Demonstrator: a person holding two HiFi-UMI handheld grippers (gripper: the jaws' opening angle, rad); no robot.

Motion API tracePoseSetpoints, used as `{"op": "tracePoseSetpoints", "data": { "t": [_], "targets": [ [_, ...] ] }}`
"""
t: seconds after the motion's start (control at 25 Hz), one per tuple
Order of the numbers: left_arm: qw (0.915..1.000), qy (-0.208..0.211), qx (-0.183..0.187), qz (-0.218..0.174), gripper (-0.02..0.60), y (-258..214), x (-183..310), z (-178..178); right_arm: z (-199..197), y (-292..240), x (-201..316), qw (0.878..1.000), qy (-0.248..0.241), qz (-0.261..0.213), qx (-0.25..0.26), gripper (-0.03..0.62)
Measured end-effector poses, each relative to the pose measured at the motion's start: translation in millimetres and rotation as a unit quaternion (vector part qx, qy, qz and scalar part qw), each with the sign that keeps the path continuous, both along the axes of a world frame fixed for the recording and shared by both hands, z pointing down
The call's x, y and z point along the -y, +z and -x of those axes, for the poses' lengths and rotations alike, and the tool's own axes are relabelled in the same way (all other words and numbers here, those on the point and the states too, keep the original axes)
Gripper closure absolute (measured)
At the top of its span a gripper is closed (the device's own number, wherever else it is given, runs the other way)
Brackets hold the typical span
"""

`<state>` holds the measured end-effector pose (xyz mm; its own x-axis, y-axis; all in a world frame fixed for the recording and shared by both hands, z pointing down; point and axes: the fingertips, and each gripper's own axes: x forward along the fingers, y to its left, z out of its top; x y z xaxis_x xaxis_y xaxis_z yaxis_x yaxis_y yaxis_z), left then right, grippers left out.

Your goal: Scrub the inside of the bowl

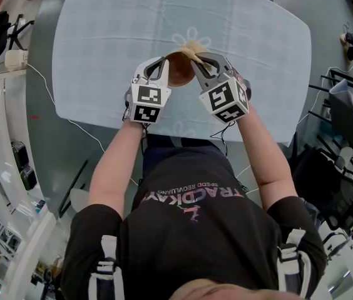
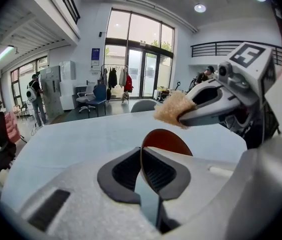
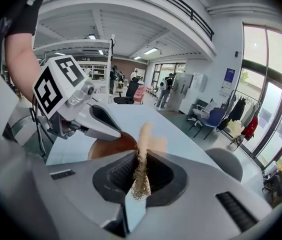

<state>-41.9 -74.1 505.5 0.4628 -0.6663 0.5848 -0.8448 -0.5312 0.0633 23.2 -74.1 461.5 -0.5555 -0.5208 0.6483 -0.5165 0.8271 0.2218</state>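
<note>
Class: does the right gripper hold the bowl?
No, the right gripper pinches a tan scrub pad; the left gripper holds the brown bowl by its rim.

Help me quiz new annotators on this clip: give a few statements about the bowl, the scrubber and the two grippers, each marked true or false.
1. The left gripper clamps the bowl by its rim. True.
2. The right gripper is empty. False: it is shut on a tan, fibrous scrubber.
3. The bowl is white. False: it is brown.
4. The scrubber lies on the table. False: the right gripper holds it up close by the bowl.
5. Both grippers work over a table covered with a pale cloth. True.
</note>
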Motion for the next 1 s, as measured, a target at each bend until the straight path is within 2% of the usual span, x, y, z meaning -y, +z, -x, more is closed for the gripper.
{"op": "tracePoseSetpoints", "data": {
  "t": [0.12, 0.2, 0.28, 0.44, 0.6, 0.72, 0.76, 0.84, 1.0],
  "targets": [
    [0.9987, 0.048, 0.010, -0.012, 0.555, -0.1, -4.5, -3.8, -4.3, 1.8, 8.0, 1.000, -0.020, 0.005, -0.009, 0.562],
    [0.9951, 0.094, 0.020, -0.025, 0.555, 0.3, -11.2, -9.6, -0.9, 6.4, 4.5, 0.997, -0.068, 0.008, -0.020, 0.562],
    [0.9892, 0.139, 0.030, -0.036, 0.555, 1.1, -19.6, -16.8, 1.9, 14.2, -3.7, 0.990, -0.131, 0.002, -0.048, 0.562],
    [0.9732, 0.218, 0.047, -0.055, 0.555, -0.4, -35.0, -28.9, 3.6, 33.8, -20.7, 0.962, -0.241, -0.023, -0.127, 0.562],
    [0.9537, 0.284, 0.063, -0.075, 0.555, -4.8, -48.2, -38.8, 5.0, 44.7, -36.7, 0.929, -0.326, -0.047, -0.170, 0.562],
    [0.9423, 0.316, 0.073, -0.082, 0.554, -4.6, -54.8, -42.2, 3.0, 51.5, -49.8, 0.904, -0.378, -0.064, -0.190, 0.562],
    [0.9414, 0.319, 0.072, -0.081, 0.555, -3.9, -55.2, -41.7, 2.6, 53.1, -51.8, 0.900, -0.385, -0.067, -0.193, 0.562],
    [0.9476, 0.305, 0.059, -0.075, 0.555, -4.6, -51.5, -38.2, 2.1, 54.0, -50.5, 0.900, -0.384, -0.069, -0.194, 0.562],
    [0.9730, 0.224, 0.003, -0.057, 0.555, -13.0, -31.3, -25.4, -2.1, 48.2, -34.1, 0.922, -0.338, -0.060, -0.179, 0.562]
  ]
}}
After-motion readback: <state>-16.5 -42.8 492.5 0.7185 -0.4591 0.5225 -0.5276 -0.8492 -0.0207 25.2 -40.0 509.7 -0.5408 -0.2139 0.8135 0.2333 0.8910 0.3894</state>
